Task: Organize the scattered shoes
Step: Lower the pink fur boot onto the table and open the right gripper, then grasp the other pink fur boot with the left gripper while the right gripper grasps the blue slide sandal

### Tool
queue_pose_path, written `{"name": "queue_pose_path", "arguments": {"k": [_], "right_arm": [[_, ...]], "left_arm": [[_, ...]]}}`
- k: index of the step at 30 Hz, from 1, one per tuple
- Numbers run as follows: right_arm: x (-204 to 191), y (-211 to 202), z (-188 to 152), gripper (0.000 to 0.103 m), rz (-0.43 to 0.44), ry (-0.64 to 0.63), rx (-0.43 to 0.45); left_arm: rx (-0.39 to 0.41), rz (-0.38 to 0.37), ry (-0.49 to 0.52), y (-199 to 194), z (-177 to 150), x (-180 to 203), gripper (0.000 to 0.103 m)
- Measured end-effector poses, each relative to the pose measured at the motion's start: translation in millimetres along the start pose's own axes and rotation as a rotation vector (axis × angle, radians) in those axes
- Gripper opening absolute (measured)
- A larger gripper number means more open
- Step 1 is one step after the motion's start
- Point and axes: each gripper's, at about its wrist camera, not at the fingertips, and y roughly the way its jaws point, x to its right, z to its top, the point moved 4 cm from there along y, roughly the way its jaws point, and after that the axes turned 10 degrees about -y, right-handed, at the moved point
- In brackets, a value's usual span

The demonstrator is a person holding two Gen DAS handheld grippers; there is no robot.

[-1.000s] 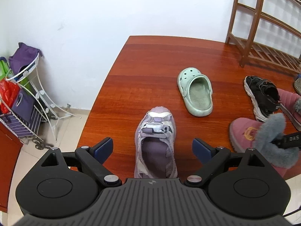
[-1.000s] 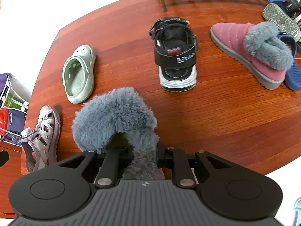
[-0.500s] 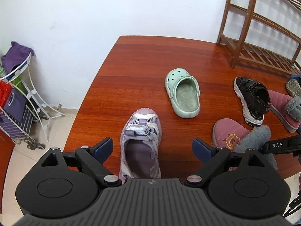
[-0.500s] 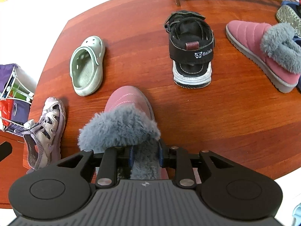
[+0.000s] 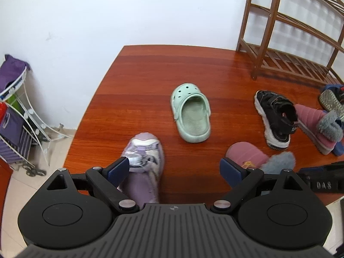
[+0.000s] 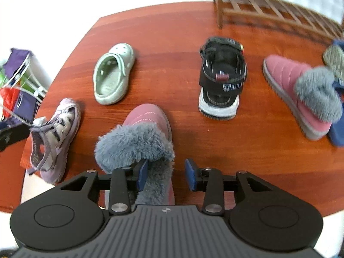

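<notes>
A pink boot with a grey fur collar [image 6: 148, 116] stands on the red-brown wooden floor [image 6: 172, 32], toe pointing away. My right gripper [image 6: 166, 172] is open at its heel; the left pad touches the fur and the right pad is clear of it. The same boot [image 5: 247, 152] shows at the lower right of the left wrist view. My left gripper [image 5: 175, 167] is open above a lilac sneaker [image 5: 146, 150], which lies under its left finger. The sneaker [image 6: 56, 129] sits near the floor's left edge.
A mint clog [image 5: 191, 114], a black sandal [image 5: 277, 116] and a second pink boot [image 6: 301, 86] lie ahead. Blue shoes [image 6: 337, 133] are at the far right. A wooden shoe rack [image 5: 290, 43] stands at the back right. A wire cart with bags [image 5: 15, 111] stands off the left edge.
The right gripper went from shut on the boot's fur collar to open, and the boot now rests on the floor. The left gripper drifted right, so the sneaker sits under its left finger.
</notes>
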Motion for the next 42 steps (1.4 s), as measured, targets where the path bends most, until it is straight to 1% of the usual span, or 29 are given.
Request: {"name": "queue_pose_path", "arguments": {"k": [3, 5, 9, 15, 19, 21, 24, 29, 35, 39, 42], "right_arm": [[9.4, -16.6, -0.5, 0.045, -0.013, -0.041, 0.028], [24.3, -22.1, -0.6, 0.045, -0.026, -0.031, 0.037], [55.3, -32.1, -0.7, 0.045, -0.052, -0.005, 0.051], [101.9, -47.1, -0.9, 0.045, -0.092, 0.034, 0.073], [132.9, -57.2, -1.1, 0.046, -0.119, 0.060, 0.088], [159.4, -60.5, -5.4, 0.046, -0.152, 0.092, 0.095], [190.6, -67.3, -10.9, 0.046, -0.191, 0.106, 0.096], [243.6, -72.1, -18.5, 0.047, -0.239, 0.115, 0.092], [285.9, -62.7, -21.6, 0.048, -0.230, 0.102, 0.077], [313.5, -56.2, -23.6, 0.048, -0.222, 0.093, 0.066], [334.3, -51.2, -25.0, 0.048, -0.216, 0.086, 0.058]], "left_arm": [[-0.010, -0.008, -0.010, 1.5, 2.3, 9.8, 0.091], [-0.011, -0.015, -0.009, 1.8, 4.3, 20.4, 0.091], [-0.005, -0.020, 0.024, 2.8, 6.6, 44.1, 0.091], [-0.003, -0.064, 0.050, 4.9, 10.7, 89.3, 0.091], [-0.007, -0.093, 0.057, 9.5, 13.0, 124.4, 0.091], [-0.012, -0.112, 0.057, 11.8, 13.4, 140.5, 0.091], [-0.026, -0.151, 0.041, 16.4, 12.3, 167.9, 0.091], [-0.057, -0.194, 0.030, 26.0, 5.9, 226.3, 0.092], [-0.102, -0.211, 0.011, 40.1, -9.7, 290.0, 0.092], [-0.136, -0.216, -0.029, 55.1, -21.7, 327.1, 0.091], [-0.142, -0.200, -0.054, 66.3, -27.9, 348.4, 0.090]]}}
